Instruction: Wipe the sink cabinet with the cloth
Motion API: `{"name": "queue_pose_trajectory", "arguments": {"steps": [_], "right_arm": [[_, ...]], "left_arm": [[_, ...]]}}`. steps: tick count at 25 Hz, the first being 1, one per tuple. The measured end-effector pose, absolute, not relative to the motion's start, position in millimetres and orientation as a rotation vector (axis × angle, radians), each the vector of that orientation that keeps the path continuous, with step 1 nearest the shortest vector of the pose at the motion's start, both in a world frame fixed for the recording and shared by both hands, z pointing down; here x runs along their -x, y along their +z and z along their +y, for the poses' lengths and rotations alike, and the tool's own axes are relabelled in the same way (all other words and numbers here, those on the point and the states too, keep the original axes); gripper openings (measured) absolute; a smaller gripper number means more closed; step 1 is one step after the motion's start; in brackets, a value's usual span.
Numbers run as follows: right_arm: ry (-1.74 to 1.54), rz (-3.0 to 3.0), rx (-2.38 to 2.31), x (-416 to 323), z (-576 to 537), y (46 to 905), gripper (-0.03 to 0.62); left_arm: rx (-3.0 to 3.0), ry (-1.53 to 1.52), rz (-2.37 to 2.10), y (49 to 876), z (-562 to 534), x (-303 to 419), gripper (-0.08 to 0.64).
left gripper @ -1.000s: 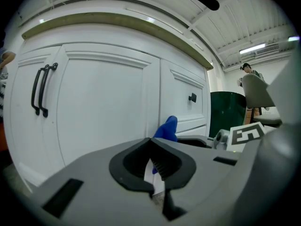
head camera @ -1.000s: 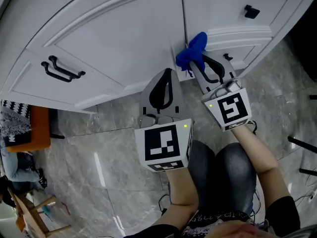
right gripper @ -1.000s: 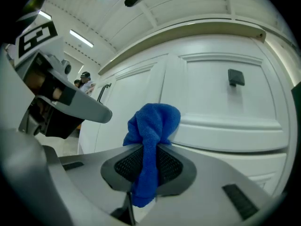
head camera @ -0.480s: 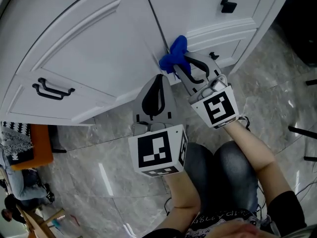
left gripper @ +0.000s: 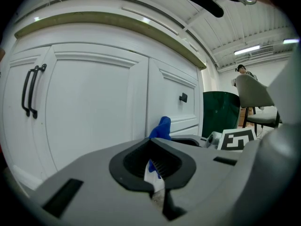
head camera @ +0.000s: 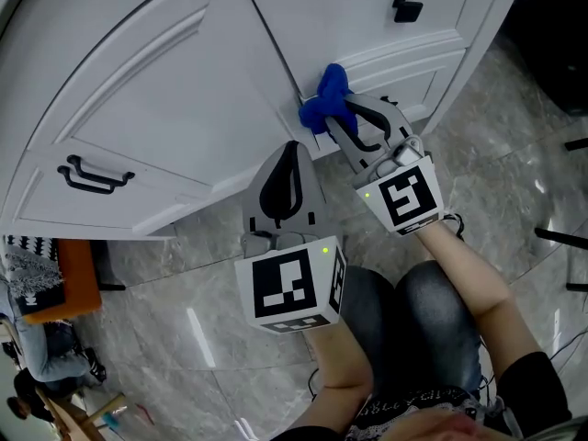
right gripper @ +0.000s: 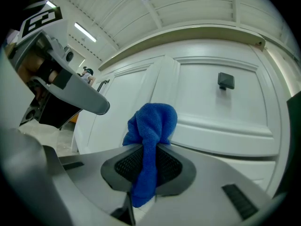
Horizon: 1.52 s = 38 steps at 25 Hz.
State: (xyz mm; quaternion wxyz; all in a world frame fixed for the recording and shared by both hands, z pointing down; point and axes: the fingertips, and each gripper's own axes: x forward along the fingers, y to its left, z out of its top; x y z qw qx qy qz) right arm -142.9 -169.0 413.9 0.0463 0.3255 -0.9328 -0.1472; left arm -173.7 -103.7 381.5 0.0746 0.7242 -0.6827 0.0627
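Observation:
The white sink cabinet point(head camera: 165, 90) fills the top of the head view, its doors closed. A blue cloth point(head camera: 326, 99) is bunched against the cabinet's lower part, just right of the seam between two doors. My right gripper point(head camera: 342, 118) is shut on the cloth, which bulges out past its jaws point(right gripper: 153, 126) and touches the door panel point(right gripper: 211, 121). My left gripper point(head camera: 291, 159) hovers just left of it, shut and empty, pointing at the left door point(left gripper: 94, 112). From the left gripper view the cloth point(left gripper: 161, 127) peeks over the closed jaws.
Black bar handles point(head camera: 92, 175) sit on the far-left door and a black knob point(head camera: 406, 9) on the right one. Grey marble floor point(head camera: 184, 283) lies below, with the person's knees point(head camera: 413, 310), an orange seat point(head camera: 60, 274) at left and cables. A green bin point(left gripper: 221, 112) and chair point(left gripper: 254, 98) stand to the right.
The head view has swung, so the cabinet sits further left in frame. The right gripper and cloth have slid a little along the cabinet's lower part. The left gripper stays shut beside it.

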Motion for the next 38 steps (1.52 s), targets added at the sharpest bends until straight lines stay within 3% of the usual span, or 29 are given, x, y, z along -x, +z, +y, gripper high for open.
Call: {"name": "queue_pose_trajectory", "arguments": {"steps": [38], "right_arm": [[-0.401, -2.793, -1.181, 92.5, -194.1, 414.8, 0.074]], "left_arm": [[-2.207, 0.181, -2.007, 382.7, -111.0, 158.7, 0.005]]}}
